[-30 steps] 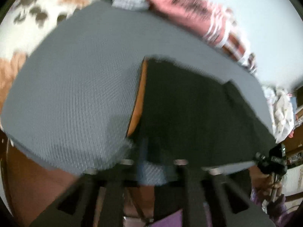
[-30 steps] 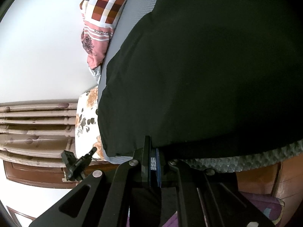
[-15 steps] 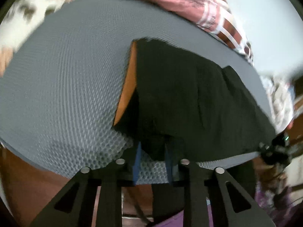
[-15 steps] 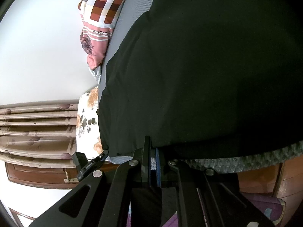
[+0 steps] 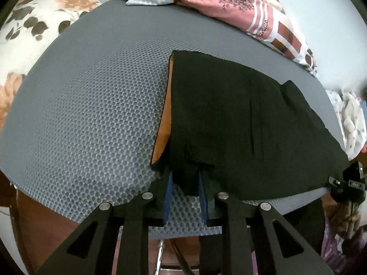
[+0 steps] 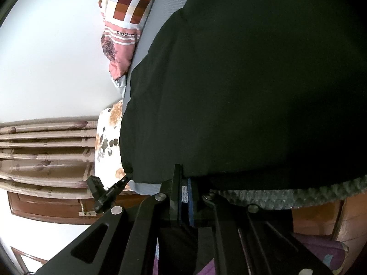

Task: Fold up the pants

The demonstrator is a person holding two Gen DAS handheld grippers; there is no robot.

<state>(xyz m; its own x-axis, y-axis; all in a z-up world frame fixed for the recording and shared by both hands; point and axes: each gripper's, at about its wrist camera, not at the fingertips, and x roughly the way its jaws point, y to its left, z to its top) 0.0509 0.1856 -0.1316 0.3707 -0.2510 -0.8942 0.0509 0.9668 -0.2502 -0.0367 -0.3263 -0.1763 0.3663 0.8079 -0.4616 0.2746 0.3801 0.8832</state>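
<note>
Our left claw (image 5: 184,183) gapes around the black pants (image 5: 240,119) corner on the grey mat (image 5: 91,114); our right claw (image 6: 184,190) pinches the pants' edge tight.

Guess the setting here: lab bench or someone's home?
Probably a home bedroom. A floral pillow and a pink patterned pillow lie at the edge of the grey mesh pad, and a carved wooden headboard stands behind.

lighting: soft, even | focus: sharp | edges: fisheye-warped, black vignette
</note>
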